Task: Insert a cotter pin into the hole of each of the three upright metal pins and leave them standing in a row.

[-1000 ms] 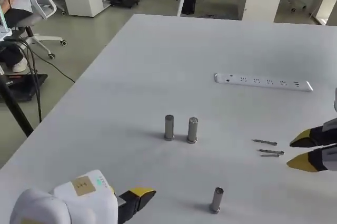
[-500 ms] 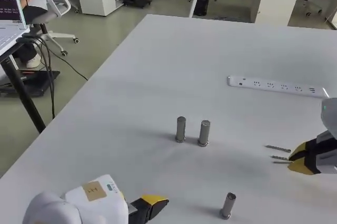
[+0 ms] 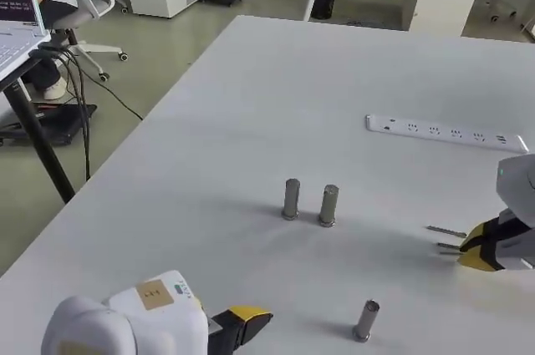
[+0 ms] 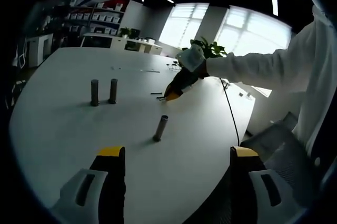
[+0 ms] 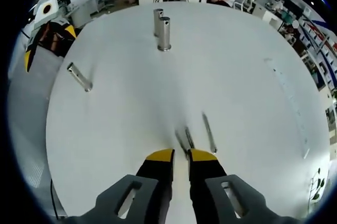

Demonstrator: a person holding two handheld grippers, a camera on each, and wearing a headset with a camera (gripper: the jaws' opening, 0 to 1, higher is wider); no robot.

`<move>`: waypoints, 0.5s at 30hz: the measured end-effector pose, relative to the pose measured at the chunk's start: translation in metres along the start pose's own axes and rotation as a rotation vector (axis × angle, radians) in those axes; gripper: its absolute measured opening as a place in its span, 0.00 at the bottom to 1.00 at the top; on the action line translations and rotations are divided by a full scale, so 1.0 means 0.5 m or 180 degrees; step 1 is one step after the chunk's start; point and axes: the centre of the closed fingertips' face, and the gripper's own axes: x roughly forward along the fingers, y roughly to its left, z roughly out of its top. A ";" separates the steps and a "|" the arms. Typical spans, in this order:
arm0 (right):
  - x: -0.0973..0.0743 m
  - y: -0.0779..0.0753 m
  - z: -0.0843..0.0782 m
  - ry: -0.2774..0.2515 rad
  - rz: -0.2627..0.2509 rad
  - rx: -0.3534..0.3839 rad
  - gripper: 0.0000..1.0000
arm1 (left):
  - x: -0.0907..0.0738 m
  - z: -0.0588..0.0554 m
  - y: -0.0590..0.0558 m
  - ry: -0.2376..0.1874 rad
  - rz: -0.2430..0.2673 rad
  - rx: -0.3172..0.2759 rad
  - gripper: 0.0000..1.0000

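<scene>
The right gripper [image 3: 470,250] [image 5: 180,155] had its jaws drawn almost together, while a second before they stood clearly apart, short of the cotter pins [image 3: 445,231] [image 5: 209,131]. Its tips now lay at the near ends of two of these pins, on the right side of the table [image 3: 251,113]. Whether one pin was really caught between the tips I could not tell. I judged that the first pick-up was being tried and that no hole was filled yet.

The left gripper [image 3: 247,318] [image 4: 171,153] hung wide open and empty at the near left.

Two metal pins [image 3: 291,200] [image 5: 164,33] stood upright, just beside each other, in the middle of the table. The third metal pin [image 3: 366,321] [image 4: 160,128] stood alone, nearer and well apart from them, so the row was not made.

A power strip [image 3: 447,133] lay far behind, away from the work. Nothing stood between the gripper and the metal pins.
</scene>
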 end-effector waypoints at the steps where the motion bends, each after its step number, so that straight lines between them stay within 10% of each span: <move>1: 0.001 0.001 -0.002 0.0020 0.0006 -0.0003 0.05 | 0.000 0.000 0.000 0.0002 -0.0002 0.0000 0.81; 15: 0.008 -0.001 0.000 0.0119 -0.0078 -0.0124 0.00 | 0.006 -0.006 0.008 0.0058 -0.0013 -0.0011 0.78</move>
